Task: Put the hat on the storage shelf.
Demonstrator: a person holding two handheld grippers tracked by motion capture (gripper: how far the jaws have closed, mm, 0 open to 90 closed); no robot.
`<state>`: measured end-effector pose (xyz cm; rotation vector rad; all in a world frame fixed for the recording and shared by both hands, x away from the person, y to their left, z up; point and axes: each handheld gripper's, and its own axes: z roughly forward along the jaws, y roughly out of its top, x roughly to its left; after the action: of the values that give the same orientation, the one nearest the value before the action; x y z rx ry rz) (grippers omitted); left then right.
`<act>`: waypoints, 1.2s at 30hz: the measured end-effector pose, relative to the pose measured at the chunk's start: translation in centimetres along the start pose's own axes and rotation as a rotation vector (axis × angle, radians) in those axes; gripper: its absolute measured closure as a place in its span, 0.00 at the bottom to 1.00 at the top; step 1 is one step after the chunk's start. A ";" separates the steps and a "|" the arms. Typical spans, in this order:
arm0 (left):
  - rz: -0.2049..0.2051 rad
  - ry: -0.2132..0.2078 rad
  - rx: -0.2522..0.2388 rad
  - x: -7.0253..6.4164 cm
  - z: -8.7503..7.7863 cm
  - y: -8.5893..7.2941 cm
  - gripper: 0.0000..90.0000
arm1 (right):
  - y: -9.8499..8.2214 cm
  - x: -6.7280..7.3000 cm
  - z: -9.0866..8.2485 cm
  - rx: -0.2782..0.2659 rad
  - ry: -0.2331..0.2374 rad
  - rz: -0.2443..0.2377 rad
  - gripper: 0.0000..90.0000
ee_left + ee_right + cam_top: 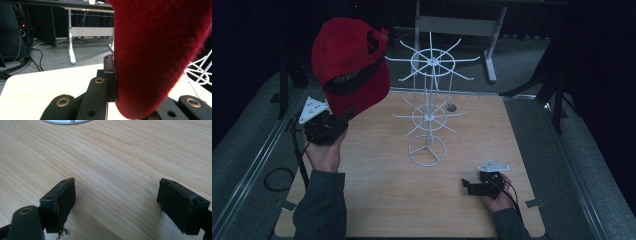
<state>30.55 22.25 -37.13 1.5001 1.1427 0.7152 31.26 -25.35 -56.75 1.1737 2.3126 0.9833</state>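
A red cap (349, 62) with a black band is held up high over the table's left side, level with the top ring of the white wire stand (430, 107). My left gripper (343, 119) is shut on the cap's brim from below. In the left gripper view the red cap (160, 50) fills the right half, pinched against the left jaw. My right gripper (468, 186) rests low near the table's front right, open, nothing between its fingers (62, 197) above bare wood.
The wooden table (377, 200) has the wire stand at its middle, with hooked arms spreading from two rings. The stand's round base (62, 121) lies just ahead of my right gripper. A white-legged desk (457, 25) stands behind the table. Cables lie on the floor at left.
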 end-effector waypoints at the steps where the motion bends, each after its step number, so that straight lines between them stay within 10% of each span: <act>1: 0.000 0.000 -0.002 0.0 0.0 0.0 0.95 | 0.0 0.0 0.0 0.000 0.000 0.000 0.17; 36: 0.019 -0.049 -0.044 -0.7 -0.5 0.1 0.95 | 0.0 0.0 0.0 0.000 0.000 0.000 0.17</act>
<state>29.90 21.78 -36.80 1.4851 1.0705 0.7083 31.26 -25.35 -56.75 1.1735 2.3128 0.9833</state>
